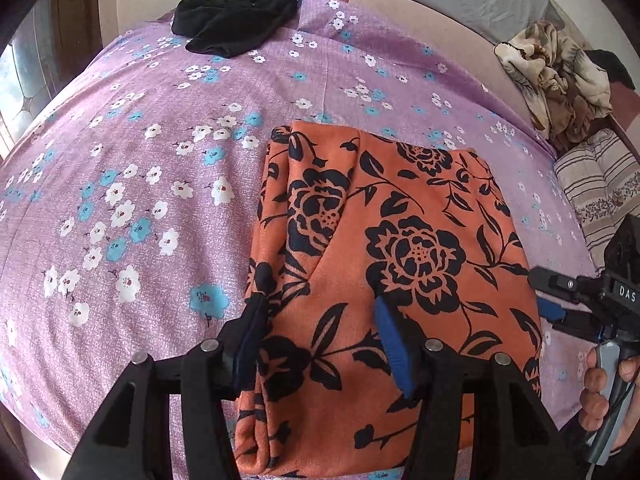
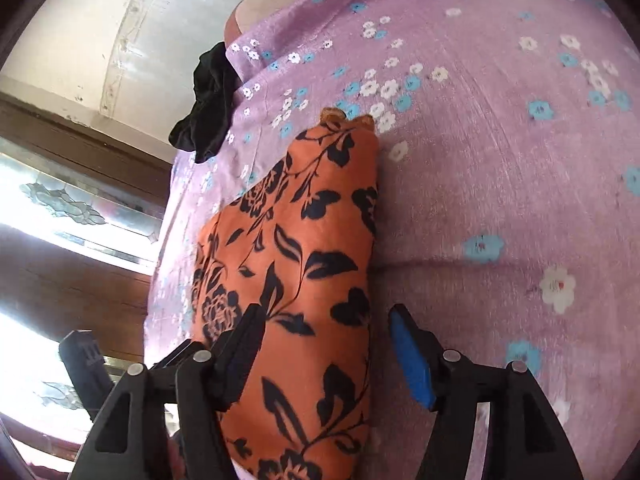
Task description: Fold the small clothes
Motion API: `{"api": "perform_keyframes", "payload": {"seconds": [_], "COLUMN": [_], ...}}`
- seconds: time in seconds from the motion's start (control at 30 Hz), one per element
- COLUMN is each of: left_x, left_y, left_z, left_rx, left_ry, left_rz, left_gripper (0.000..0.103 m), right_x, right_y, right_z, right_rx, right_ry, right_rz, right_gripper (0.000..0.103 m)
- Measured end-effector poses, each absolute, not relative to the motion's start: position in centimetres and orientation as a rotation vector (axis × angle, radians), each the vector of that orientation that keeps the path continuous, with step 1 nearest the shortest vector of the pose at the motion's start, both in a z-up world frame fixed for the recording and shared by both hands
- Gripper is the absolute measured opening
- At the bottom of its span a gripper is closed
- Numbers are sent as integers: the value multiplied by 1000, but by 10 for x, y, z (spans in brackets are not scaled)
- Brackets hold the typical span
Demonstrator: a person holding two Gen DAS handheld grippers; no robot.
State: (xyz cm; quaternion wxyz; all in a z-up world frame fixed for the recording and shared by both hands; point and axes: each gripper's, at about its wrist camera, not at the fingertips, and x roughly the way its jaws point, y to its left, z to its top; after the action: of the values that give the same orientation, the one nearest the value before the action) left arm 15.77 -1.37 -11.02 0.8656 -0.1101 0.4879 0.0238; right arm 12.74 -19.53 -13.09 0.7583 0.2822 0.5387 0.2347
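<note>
at 6 o'clock in the left wrist view, left tool [image 1: 320,336] with pads apart, straddling the near left edge of the orange floral cloth [image 1: 384,264], not pinching it; probably lowered there to press or catch the folded layers. at 3 o'clock, right tool [image 1: 548,300] carried by a hand [image 1: 604,396], reaching toward the right edge of the same cloth.

in the right wrist view, right tool [image 2: 324,344] also apart: left pad lying over the cloth [image 2: 296,264], blue right pad [image 2: 412,360] clear of it above the bedsheet [image 2: 500,160]. no grip visible, likely just let go or about to take the edge for one more fold.

cloth already folded into a compact stack, flat on the purple flowered bedsheet [image 1: 160,160], centre to 5 o'clock.

farther, at 12 o'clock, black garment [image 1: 240,12] bunched at the far edge of the bed, seemingly waiting its turn. at 2 o'clock, crumpled beige fabric [image 1: 560,80] off the sheet.
</note>
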Motion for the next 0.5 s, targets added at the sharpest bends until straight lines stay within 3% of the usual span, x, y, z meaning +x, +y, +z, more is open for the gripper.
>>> {"api": "perform_keyframes", "payload": {"seconds": [0.07, 0.13, 0.3, 0.37, 0.4, 0.43, 0.5], "left_x": [157, 159, 160, 156, 155, 152, 147], "left_y": [-18, -18, -15, -15, -14, -13, -12], "left_z": [-116, -119, -118, -114, -111, -107, -100], "left_rx": [-202, -204, -221, -244, -247, -245, -233], "left_ry": [1029, 1032, 1036, 1035, 1032, 1023, 1003], "left_rz": [54, 62, 63, 59, 57, 55, 57], "left_gripper": [58, 59, 59, 59, 59, 59, 59], "right_x": [114, 105, 94, 94, 96, 95, 91], "right_y": [-196, -184, -152, -149, -156, -165, -180], "right_z": [-144, -153, -112, -118, -127, -131, -133], "right_rx": [656, 620, 325, 293, 326, 380, 470], "right_ry": [1241, 1273, 1191, 1207, 1224, 1228, 1217], "right_rz": [511, 560, 508, 483, 464, 446, 439], "right_gripper": [70, 39, 36, 45, 64, 72, 76]}}
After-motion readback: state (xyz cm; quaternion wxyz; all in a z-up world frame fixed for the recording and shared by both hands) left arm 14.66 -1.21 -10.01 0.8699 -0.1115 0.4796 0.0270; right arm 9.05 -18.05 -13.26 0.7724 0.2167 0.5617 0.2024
